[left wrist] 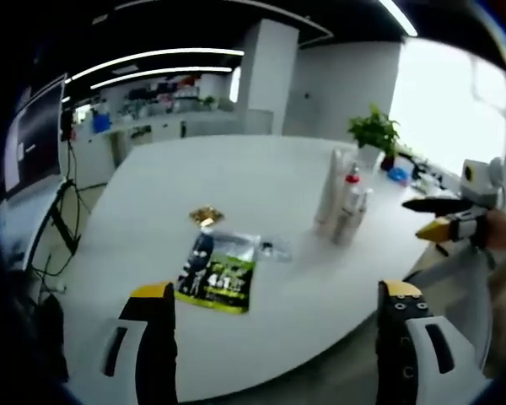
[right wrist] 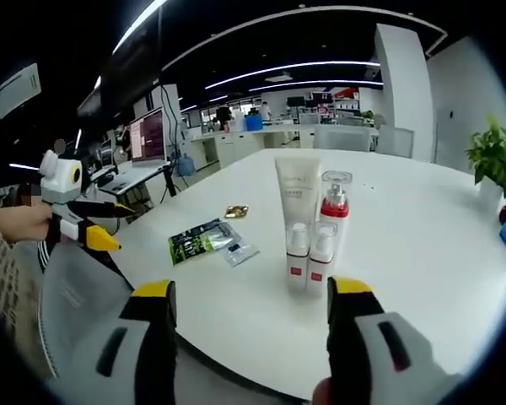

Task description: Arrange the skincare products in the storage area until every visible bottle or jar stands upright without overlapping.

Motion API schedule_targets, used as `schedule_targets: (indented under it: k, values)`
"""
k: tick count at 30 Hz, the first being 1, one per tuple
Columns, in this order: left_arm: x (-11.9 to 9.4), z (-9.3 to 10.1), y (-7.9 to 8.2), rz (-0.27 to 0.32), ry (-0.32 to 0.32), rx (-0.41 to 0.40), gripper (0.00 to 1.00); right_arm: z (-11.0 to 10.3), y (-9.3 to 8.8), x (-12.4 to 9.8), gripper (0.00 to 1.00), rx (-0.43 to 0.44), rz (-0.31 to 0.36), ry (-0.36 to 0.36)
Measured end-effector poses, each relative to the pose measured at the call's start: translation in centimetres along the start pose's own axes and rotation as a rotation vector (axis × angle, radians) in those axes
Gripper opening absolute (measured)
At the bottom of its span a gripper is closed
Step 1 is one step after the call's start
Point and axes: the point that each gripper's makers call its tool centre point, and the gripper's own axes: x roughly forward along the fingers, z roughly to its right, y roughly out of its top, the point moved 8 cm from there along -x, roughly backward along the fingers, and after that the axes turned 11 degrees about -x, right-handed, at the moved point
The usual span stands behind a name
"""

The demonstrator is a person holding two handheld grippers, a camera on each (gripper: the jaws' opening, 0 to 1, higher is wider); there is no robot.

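four skincare containers stand upright in a tight cluster on the white worktop: a tall cream tube on its cap, a clear-capped bottle with a red pump just beside it, and two small white bottles with red labels in front, side by side. in the left gripper view the same cluster sits right of centre on the worktop, near a potted plant.

a green-and-black sachet lies flat on the worktop, well apart from the cluster, with a clear packet touching its edge and a small gold item further back.

the right gripper has its fingers spread wide, holding nothing, at the near edge of the worktop, framing the two small bottles. the left gripper is likewise wide open and empty, near the sachet. each gripper appears in the other's view, held in a person's hand off the worktop edge.
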Motion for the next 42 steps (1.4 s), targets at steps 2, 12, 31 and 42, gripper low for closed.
schedule_targets:
  k: [2,12,31,42]
  values:
    - [-0.1,0.0,0.0,0.007,0.004,-0.004,0.97,-0.1,-0.1,-0.1,0.75,0.006,0.003,0.003]
    - [0.1,0.2,-0.4,-0.005,0.015,0.049,0.97,-0.5,-0.6,0.2,0.81,-0.002,-0.016,0.016]
    - [0.9,0.0,-0.1,-0.054,0.011,0.032,0.97,0.1,-0.9,0.4,0.84,0.009,-0.030,-0.021]
    - [2.7,-1.3,0.0,-0.129,0.036,0.071,0.97,0.2,-0.9,0.4,0.84,0.011,-0.030,-0.028]
